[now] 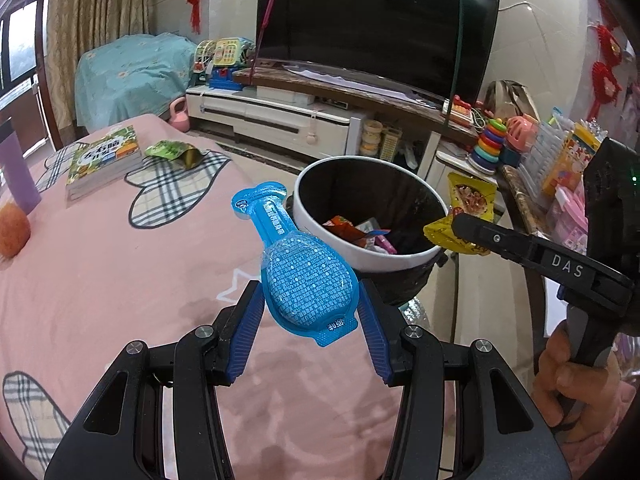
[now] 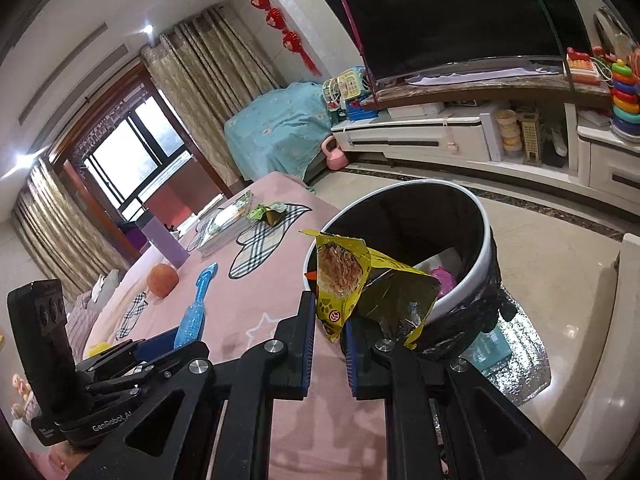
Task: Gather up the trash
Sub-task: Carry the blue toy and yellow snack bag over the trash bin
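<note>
My left gripper (image 1: 312,300) is shut on a blue bottle-shaped plastic package (image 1: 304,276), holding it by its wide end above the pink tablecloth (image 1: 120,280). Just beyond it stands a white-rimmed bin (image 1: 400,258) with a black liner and several wrappers inside. My right gripper (image 2: 330,316) is shut on a torn yellow snack wrapper (image 2: 340,276) right at the near rim of the bin (image 2: 486,248). In the left wrist view the right gripper (image 1: 460,226) comes in from the right with the yellow wrapper (image 1: 472,196) at the bin's right edge. A green wrapper (image 1: 172,151) lies on the table.
On the table are a stack of books (image 1: 104,160), a purple cup (image 1: 16,168) and an orange (image 1: 14,232). A TV (image 1: 380,20) sits on a low cabinet behind the bin. Toys (image 1: 492,140) crowd a shelf at right. A hand (image 1: 576,376) holds the right gripper.
</note>
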A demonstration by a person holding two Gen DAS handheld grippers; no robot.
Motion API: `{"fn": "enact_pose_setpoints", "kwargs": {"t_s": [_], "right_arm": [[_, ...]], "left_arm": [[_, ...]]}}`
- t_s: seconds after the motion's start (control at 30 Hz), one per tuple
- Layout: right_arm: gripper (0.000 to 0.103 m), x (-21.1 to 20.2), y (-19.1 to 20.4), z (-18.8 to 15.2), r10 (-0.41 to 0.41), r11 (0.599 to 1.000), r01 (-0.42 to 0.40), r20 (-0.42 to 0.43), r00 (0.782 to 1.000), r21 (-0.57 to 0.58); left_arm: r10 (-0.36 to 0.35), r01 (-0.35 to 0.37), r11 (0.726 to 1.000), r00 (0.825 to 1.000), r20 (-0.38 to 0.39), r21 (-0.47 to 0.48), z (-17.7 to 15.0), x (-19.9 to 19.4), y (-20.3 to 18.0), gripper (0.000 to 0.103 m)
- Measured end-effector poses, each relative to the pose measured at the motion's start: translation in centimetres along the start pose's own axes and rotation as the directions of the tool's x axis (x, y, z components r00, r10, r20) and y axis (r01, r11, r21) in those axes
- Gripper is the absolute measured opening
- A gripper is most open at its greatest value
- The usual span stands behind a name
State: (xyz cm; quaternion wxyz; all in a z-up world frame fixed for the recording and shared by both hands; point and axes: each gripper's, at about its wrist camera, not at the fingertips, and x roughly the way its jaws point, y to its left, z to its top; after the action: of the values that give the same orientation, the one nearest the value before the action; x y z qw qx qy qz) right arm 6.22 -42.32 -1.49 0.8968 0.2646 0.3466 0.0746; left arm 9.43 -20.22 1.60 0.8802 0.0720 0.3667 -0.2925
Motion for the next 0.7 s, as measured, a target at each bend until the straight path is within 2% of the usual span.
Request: {"fn": "enact_pose_setpoints", "kwargs": {"t_s": [0.7], "right_arm": [[0.013, 0.0, -1.2, 1.0, -0.008, 1.0, 0.008, 0.005, 1.0, 0.02]], "left_arm": [[-0.036, 0.036, 0.998, 0.999, -0.006, 0.059, 2.3, 2.2, -2.8, 0.048]]}}
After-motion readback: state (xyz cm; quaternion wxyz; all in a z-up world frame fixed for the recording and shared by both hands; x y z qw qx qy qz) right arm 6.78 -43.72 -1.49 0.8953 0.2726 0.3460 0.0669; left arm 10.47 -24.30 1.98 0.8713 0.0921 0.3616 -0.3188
